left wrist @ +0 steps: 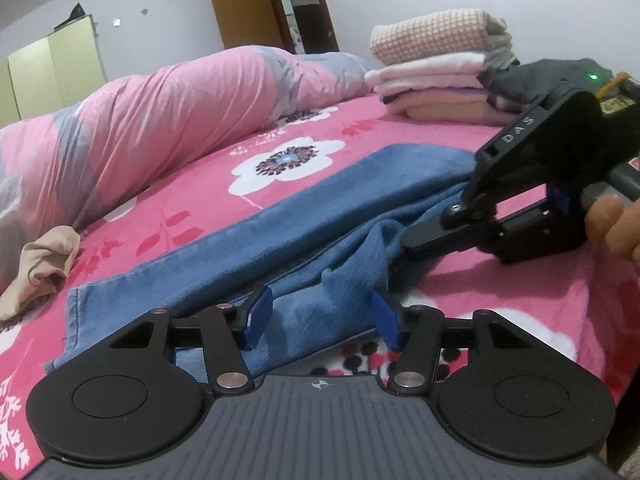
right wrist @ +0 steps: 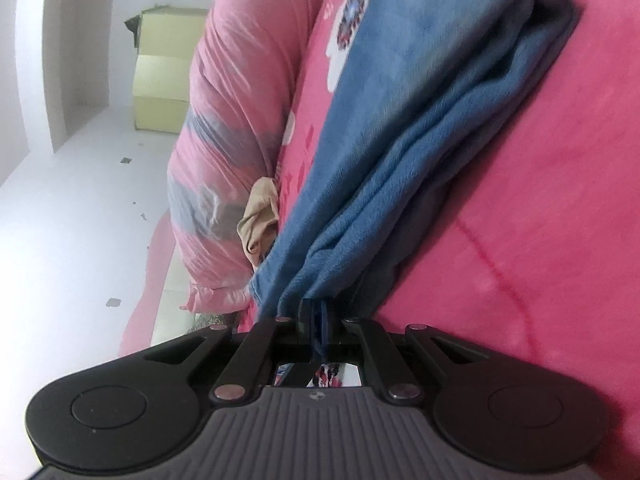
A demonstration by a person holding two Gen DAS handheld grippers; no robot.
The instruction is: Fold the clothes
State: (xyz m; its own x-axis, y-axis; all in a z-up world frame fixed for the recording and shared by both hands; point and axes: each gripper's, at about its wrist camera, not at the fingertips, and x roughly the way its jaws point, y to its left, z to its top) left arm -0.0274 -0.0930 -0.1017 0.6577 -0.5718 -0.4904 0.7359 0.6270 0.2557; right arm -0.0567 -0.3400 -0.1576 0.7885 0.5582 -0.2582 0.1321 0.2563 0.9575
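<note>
We pinch the blue trousers (right wrist: 400,128) with our right gripper (right wrist: 318,320); our left gripper (left wrist: 320,316) gapes empty at six o'clock, needing a fresh hold.

Rolled pink quilt (left wrist: 152,116), yellow cabinet (left wrist: 56,68), wooden door (left wrist: 244,4).

We're in a home bedroom. We see a bed with a pink floral sheet (left wrist: 420,132), rolled pink quilt (left wrist: 160,112), stacked folded clothes (left wrist: 432,72), pale wardrobe (left wrist: 56,68)
</note>
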